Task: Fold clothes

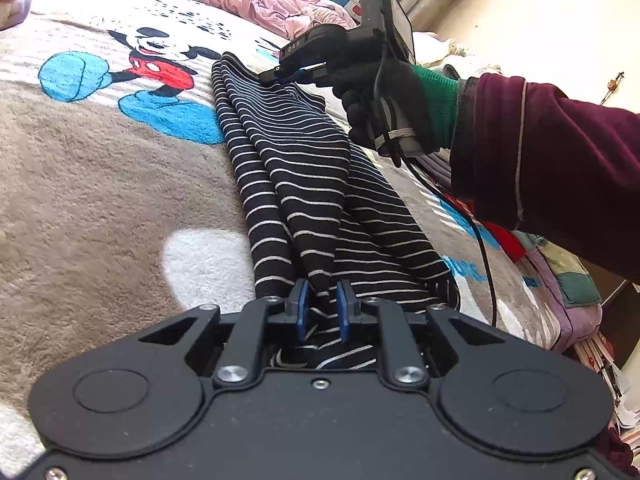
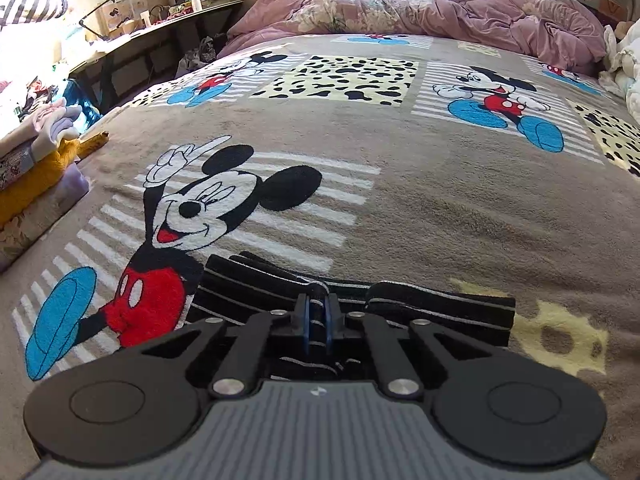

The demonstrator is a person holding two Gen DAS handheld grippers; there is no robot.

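A black garment with thin white stripes (image 1: pixel 304 184) lies folded into a long narrow band on the Mickey Mouse blanket (image 1: pixel 100 184). My left gripper (image 1: pixel 323 300) is shut on its near end, with cloth bunched between the blue pads. My right gripper (image 1: pixel 288 74) is shut on the far end of the same garment, held by a gloved hand. In the right wrist view the right gripper (image 2: pixel 317 312) pinches a fold of the striped garment (image 2: pixel 248 284), which lies low on the blanket (image 2: pixel 400 208).
A crumpled pink duvet (image 2: pixel 420 4) lies at the head of the bed. Stacked folded clothes (image 2: pixel 36 160) sit at the left bed edge. A desk with clutter (image 2: pixel 160 28) stands beyond. More folded items (image 1: pixel 560 280) lie by the right edge.
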